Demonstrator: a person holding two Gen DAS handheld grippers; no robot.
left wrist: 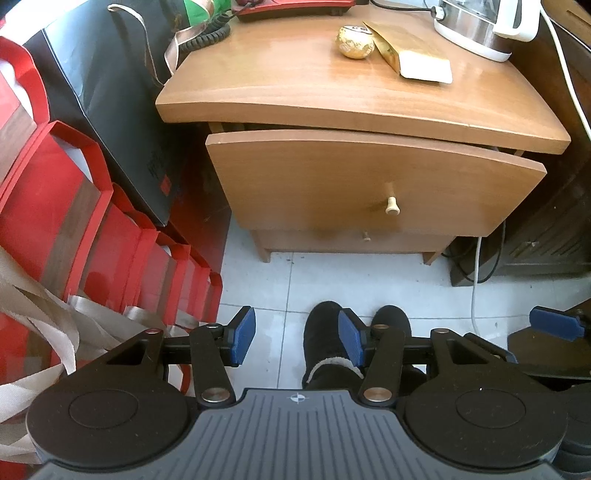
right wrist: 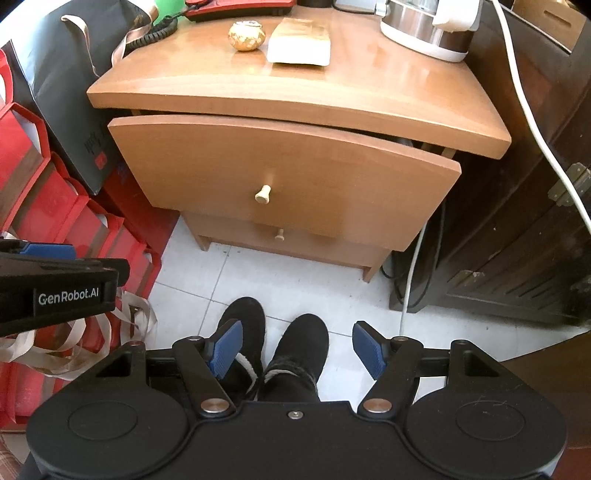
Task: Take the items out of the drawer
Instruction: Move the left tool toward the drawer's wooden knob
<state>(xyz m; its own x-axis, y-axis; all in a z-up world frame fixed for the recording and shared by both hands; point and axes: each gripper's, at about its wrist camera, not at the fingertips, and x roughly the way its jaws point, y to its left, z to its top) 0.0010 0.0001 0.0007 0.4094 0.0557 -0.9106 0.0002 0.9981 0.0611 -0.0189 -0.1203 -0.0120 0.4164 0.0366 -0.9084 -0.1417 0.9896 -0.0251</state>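
A wooden nightstand has its top drawer (left wrist: pixel 332 173) (right wrist: pixel 295 173) pulled out a little, with a pale knob (left wrist: pixel 392 205) (right wrist: pixel 263 194). A narrow dark gap shows above the drawer front; its contents are hidden. A lower drawer knob (left wrist: pixel 365 236) (right wrist: pixel 279 234) sits below. My left gripper (left wrist: pixel 297 339) is open and empty, well back from the drawer, above the floor. My right gripper (right wrist: pixel 297 349) is open and empty too, at a similar distance. The left gripper's body (right wrist: pixel 55 288) shows at the left of the right wrist view.
On the nightstand top (left wrist: pixel 295 74) lie a gold ball (left wrist: pixel 354 41) (right wrist: pixel 246 35), a gold envelope (left wrist: pixel 410 48) (right wrist: pixel 299 44), a red phone (left wrist: pixel 291 9) and a kettle (left wrist: pixel 476 27). Red and black gift bags (left wrist: pixel 74 184) crowd the left. A dark cabinet (right wrist: pixel 517 221) and cables stand right. My black shoes (right wrist: pixel 273 332) are on the tiled floor.
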